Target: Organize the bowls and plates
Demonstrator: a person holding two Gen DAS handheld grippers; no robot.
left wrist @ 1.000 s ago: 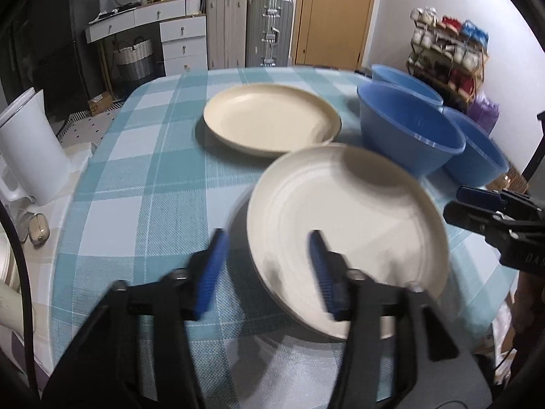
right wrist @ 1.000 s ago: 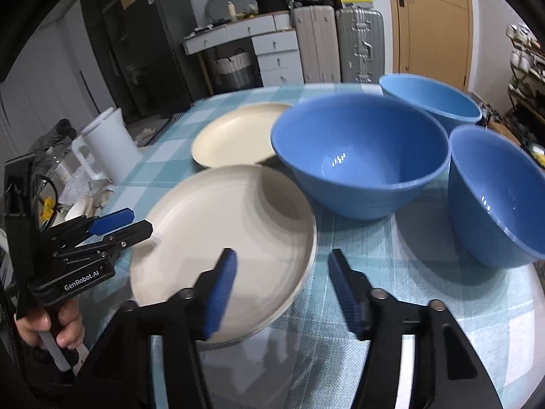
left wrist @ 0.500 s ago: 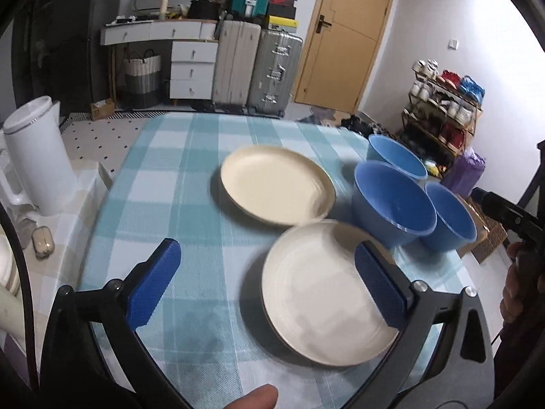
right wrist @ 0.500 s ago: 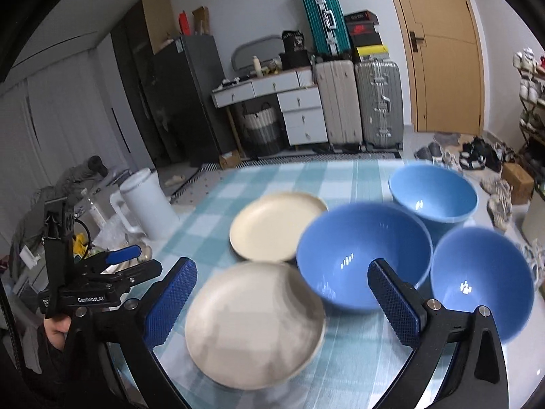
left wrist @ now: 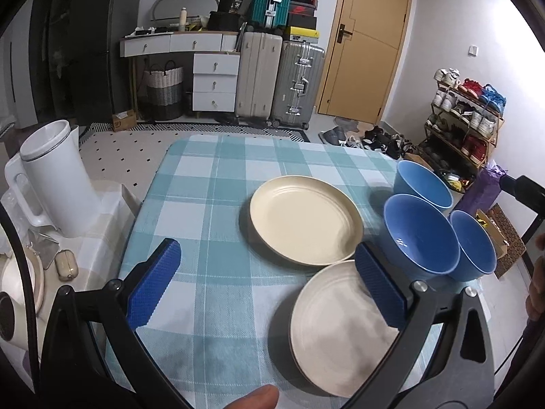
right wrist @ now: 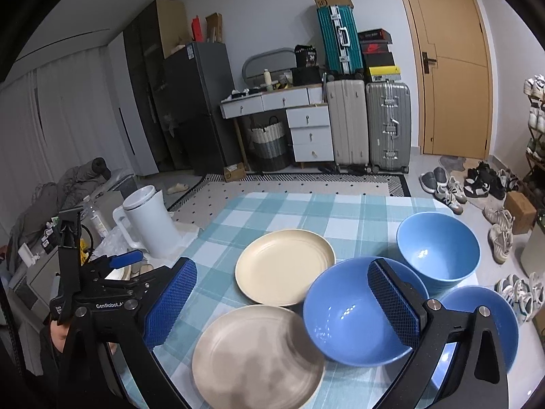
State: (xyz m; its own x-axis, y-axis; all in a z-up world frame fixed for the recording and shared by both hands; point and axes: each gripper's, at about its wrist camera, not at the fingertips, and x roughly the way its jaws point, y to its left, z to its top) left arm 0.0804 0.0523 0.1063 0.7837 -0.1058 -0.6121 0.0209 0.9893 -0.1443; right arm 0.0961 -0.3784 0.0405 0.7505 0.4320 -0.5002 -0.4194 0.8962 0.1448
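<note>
Two cream plates lie on the checked table: a far plate (left wrist: pixel 303 221) (right wrist: pixel 284 267) and a near plate (left wrist: pixel 337 327) (right wrist: pixel 255 354). Three blue bowls stand to their right: a middle bowl (left wrist: pixel 420 238) (right wrist: pixel 344 313), a far bowl (left wrist: pixel 424 185) (right wrist: pixel 437 250) and a near-right bowl (left wrist: pixel 473 245) (right wrist: pixel 504 313). My left gripper (left wrist: pixel 269 286) is wide open and empty, raised above the table's near side. My right gripper (right wrist: pixel 282 303) is wide open and empty, raised above the plates and bowls. The left gripper's blue pad (right wrist: pixel 126 259) shows at the left of the right wrist view.
A white kettle (left wrist: pixel 54 177) (right wrist: pixel 150 226) stands on a side surface left of the table (left wrist: pixel 211 184). Suitcases (left wrist: pixel 279 81), a drawer unit (left wrist: pixel 214 81) and a door (left wrist: pixel 368 44) are behind. A shoe rack (left wrist: pixel 466 112) stands at the right.
Both grippers have opened wide and pulled up and back from the near plate and the bowls. The dishes have not moved.
</note>
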